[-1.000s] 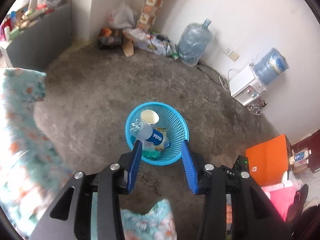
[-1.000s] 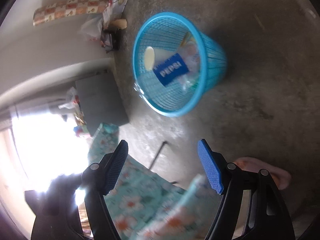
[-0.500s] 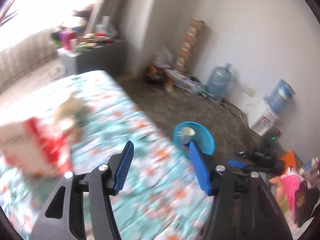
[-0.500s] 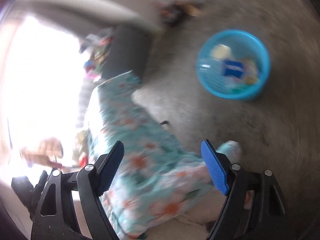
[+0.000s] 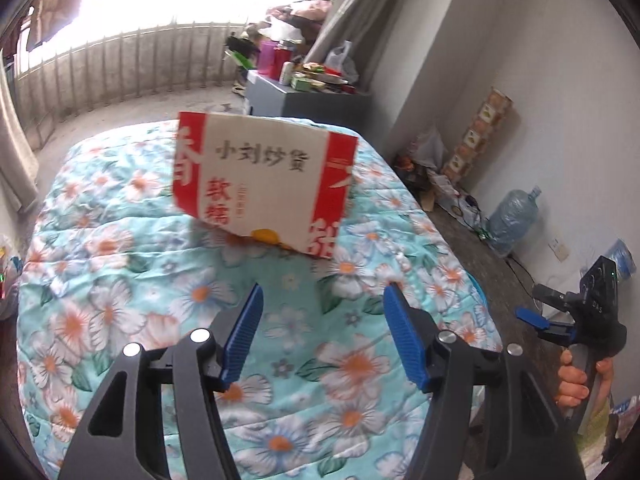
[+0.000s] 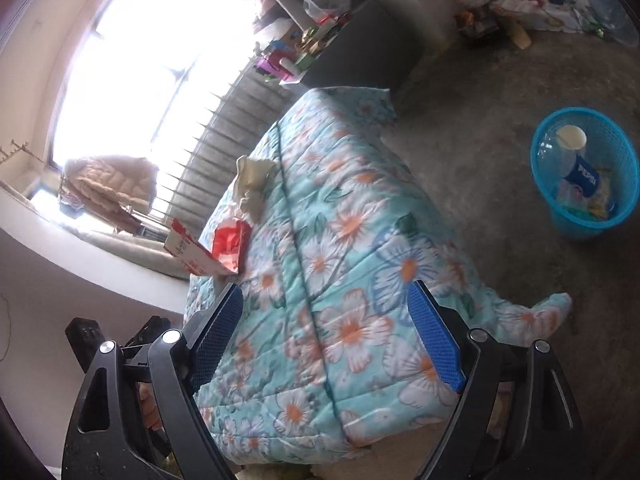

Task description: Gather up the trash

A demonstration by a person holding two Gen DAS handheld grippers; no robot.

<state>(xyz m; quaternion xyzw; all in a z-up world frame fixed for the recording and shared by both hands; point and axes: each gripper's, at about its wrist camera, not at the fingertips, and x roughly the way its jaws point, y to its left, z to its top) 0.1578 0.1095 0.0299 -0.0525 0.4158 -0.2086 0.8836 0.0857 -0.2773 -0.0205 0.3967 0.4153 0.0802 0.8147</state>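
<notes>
Red-white carton (image 5: 264,184) ahead of empty, spread jaws

Ahead of the left tongs, the paper bag (image 5: 262,188) hides the quilt (image 5: 120,280) behind it. Right of the right tongs, the Pepsi bottle (image 6: 576,168) covers smaller trash in the basket (image 6: 624,136), too small to identify.

Left gripper (image 5: 322,304) held level, blue fingers spread wide with nothing between them, right gripper (image 6: 324,304) likewise spread and empty, gripped by a bare hand (image 5: 576,380)
</notes>
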